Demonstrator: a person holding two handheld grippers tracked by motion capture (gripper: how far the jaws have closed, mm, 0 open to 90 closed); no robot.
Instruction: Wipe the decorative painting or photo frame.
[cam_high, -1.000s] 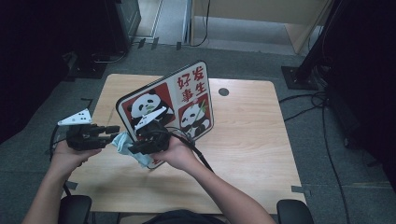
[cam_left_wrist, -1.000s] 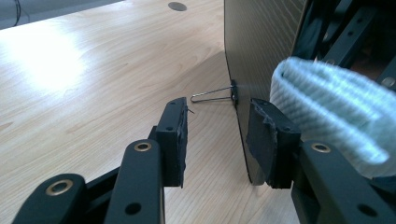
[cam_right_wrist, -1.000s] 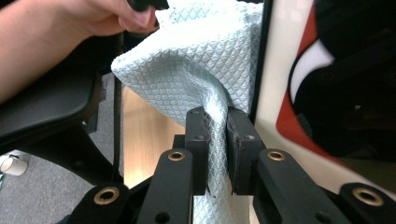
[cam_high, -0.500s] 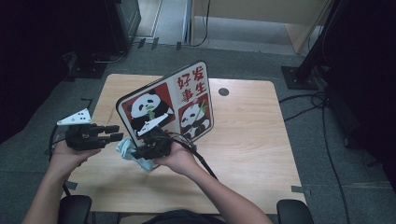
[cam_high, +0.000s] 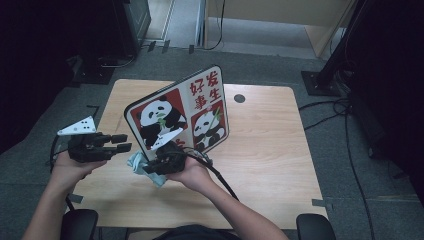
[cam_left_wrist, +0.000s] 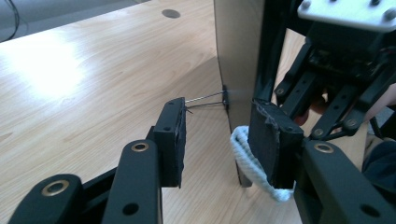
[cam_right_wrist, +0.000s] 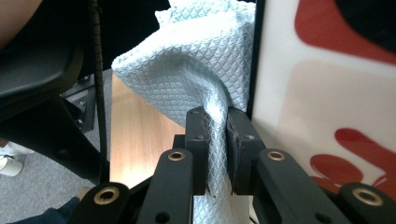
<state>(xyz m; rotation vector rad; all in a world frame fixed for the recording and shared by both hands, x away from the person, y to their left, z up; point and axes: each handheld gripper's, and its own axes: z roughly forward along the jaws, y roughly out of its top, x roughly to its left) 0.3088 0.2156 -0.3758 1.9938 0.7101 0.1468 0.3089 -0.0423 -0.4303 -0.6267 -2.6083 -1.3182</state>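
Standing upright on the wooden table (cam_high: 270, 150), the panda board (cam_high: 180, 112) runs its long axis diagonally, printed face toward the person. Clenched on a pale blue cloth (cam_right_wrist: 196, 70), the right gripper (cam_high: 159, 162) presses it beside the board's lower edge. Left of the board, the left gripper (cam_high: 122, 142) has just been opening, its 2 jaws grasping nothing.

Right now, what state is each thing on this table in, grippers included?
Panda board: standing on edge on the table, tilted, picture side facing the person.
Cloth: bunched, pinched in the right gripper beside the board.
Right gripper: shut on the cloth, at the board's lower edge.
Left gripper: open, jaws apart either side of the board's edge; its pads do not press on it.
Table: bears the board.
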